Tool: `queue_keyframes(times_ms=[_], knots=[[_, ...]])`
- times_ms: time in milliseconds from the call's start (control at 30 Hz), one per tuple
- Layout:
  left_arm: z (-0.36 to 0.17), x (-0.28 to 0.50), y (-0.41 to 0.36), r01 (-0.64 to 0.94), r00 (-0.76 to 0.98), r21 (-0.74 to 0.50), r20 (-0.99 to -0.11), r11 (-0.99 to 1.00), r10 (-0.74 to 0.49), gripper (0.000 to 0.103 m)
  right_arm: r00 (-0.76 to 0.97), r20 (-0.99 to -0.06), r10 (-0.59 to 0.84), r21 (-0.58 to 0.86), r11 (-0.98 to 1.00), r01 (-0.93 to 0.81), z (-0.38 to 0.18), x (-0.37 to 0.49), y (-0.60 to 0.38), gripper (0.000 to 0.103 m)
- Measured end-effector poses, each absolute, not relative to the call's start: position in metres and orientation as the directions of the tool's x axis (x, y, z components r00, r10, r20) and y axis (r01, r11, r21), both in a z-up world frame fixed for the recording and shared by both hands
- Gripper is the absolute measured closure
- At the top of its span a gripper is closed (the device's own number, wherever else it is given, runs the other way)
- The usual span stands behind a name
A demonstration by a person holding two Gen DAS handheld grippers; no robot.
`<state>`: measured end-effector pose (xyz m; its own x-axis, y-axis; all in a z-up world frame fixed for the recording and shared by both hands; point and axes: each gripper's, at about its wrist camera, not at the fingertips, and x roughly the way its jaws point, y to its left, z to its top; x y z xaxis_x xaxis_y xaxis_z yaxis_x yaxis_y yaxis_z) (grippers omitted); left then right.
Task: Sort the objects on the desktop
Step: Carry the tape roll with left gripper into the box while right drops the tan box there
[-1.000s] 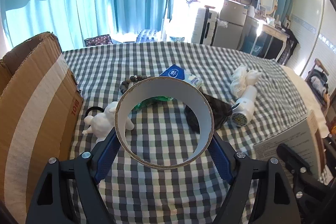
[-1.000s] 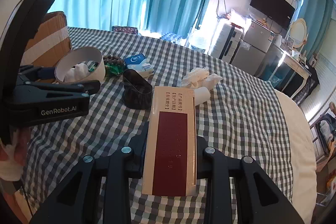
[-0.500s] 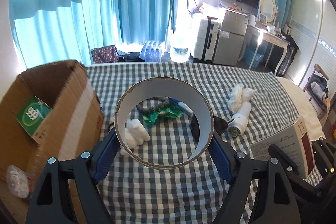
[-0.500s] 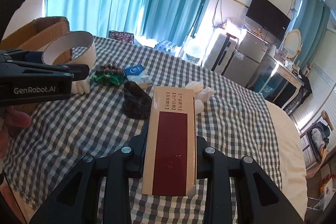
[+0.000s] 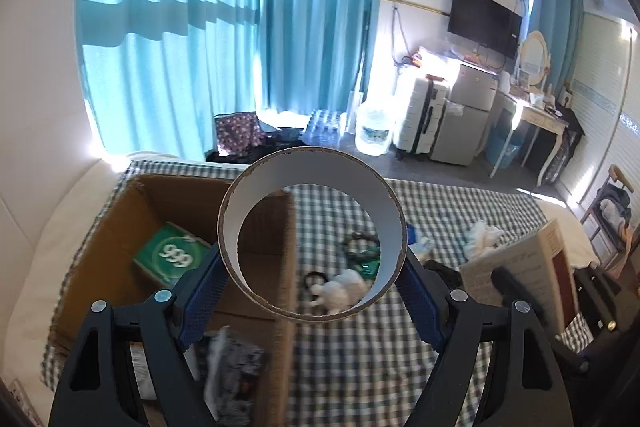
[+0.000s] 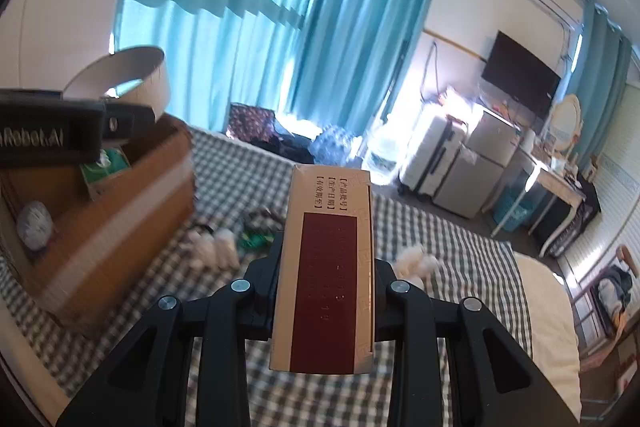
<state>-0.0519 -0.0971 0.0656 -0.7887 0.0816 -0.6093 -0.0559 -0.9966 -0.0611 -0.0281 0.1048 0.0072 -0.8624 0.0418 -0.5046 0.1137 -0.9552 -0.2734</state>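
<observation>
My left gripper is shut on a white cardboard tape ring, held in the air over the right wall of an open cardboard box. The ring and box also show at the left of the right wrist view. My right gripper is shut on a beige and dark red carton, held above the checked cloth; the carton shows at the right of the left wrist view.
The box holds a green "999" packet and wrapped items. On the cloth lie a white figurine, a bead bracelet, a green packet and a white bundle. Room furniture stands beyond.
Both grippers have risen and swung left toward the box. The ring now hangs over the box wall, and the box's inside has come into view. Both grips are unchanged.
</observation>
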Motion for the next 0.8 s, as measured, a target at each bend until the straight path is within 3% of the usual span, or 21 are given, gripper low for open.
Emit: queue_keyframes(times_ms=[467,633,800], knots=[[0.075,-0.041,-0.208,0.082,-0.825,-0.119,-0.566,-0.990,-0.001,0.020,-0.880,-0.441,-0.175,-0.243,-0.921,0.304,0.043,-0.041,-0.041,0.072],[0.068,-0.040,-0.238,0.118,-0.821,-0.181,-0.571,-0.976,0.007,0.020,-0.874,-0.447,-0.189,-0.250,-0.912,0.325,0.041,-0.049,-0.074,0.072],[0.059,-0.044,-0.251,0.180,-0.798,-0.164,-0.601,-0.970,-0.046,0.020,-0.842,-0.490,-0.226,-0.191,-0.914,0.357,0.030,-0.066,-0.087,0.071]])
